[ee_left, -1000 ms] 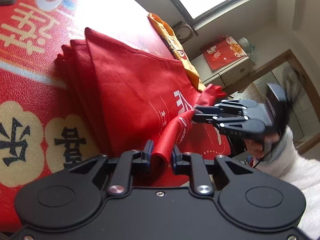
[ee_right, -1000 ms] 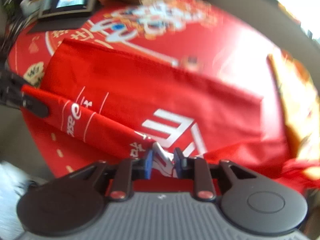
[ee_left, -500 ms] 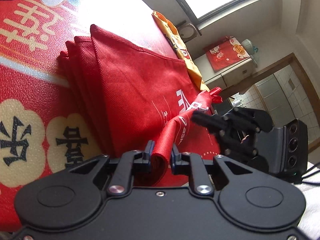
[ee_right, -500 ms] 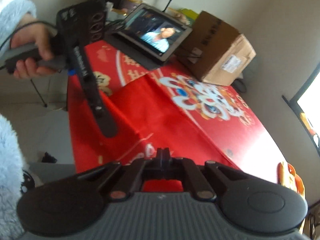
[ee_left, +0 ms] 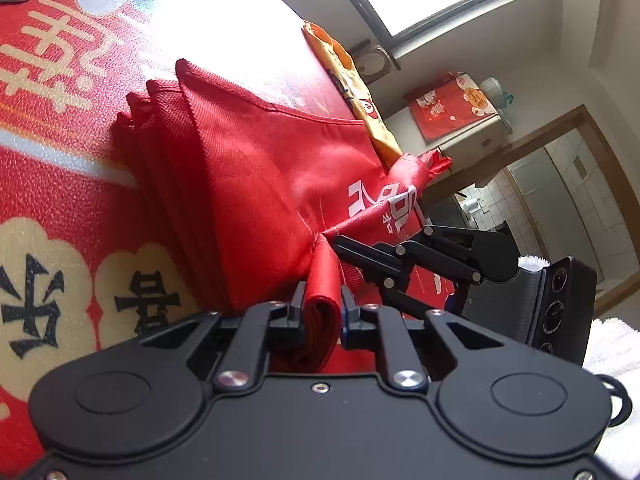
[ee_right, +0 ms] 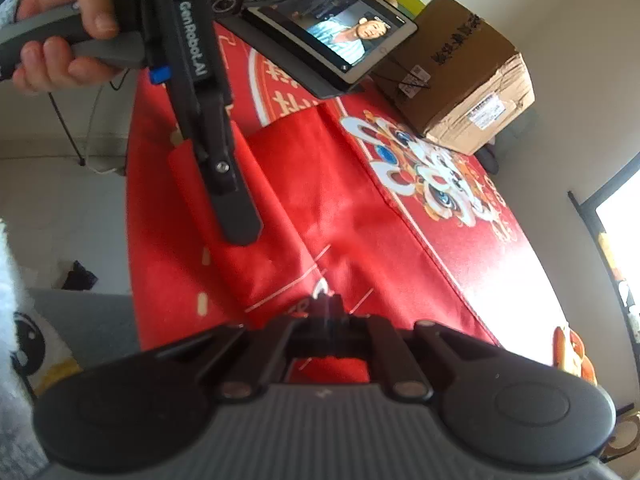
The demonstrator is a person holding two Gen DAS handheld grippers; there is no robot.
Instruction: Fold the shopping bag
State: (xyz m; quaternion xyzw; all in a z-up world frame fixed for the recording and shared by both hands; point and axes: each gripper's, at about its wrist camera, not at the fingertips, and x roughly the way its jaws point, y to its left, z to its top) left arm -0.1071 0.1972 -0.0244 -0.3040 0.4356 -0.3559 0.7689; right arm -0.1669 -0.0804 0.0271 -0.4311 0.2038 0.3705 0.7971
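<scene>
One red bag (ee_left: 260,176), lengthwise toward window

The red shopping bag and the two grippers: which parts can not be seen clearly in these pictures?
- Red shopping bag: its near end is hidden behind the left gripper body, left wrist view.
- Right gripper: its shut fingers are blurred in the right wrist view; whether they pinch fabric is unclear.
- Cardboard box: label print too small, right wrist view.

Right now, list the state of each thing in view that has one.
Red non-woven shopping bag: partly folded, lying on the table.
Left hand-held gripper: shut on a bunched bag fold.
Right hand-held gripper: shut, empty.
Grey-cased tablet: screen on.
Brown cardboard box: closed.
</scene>
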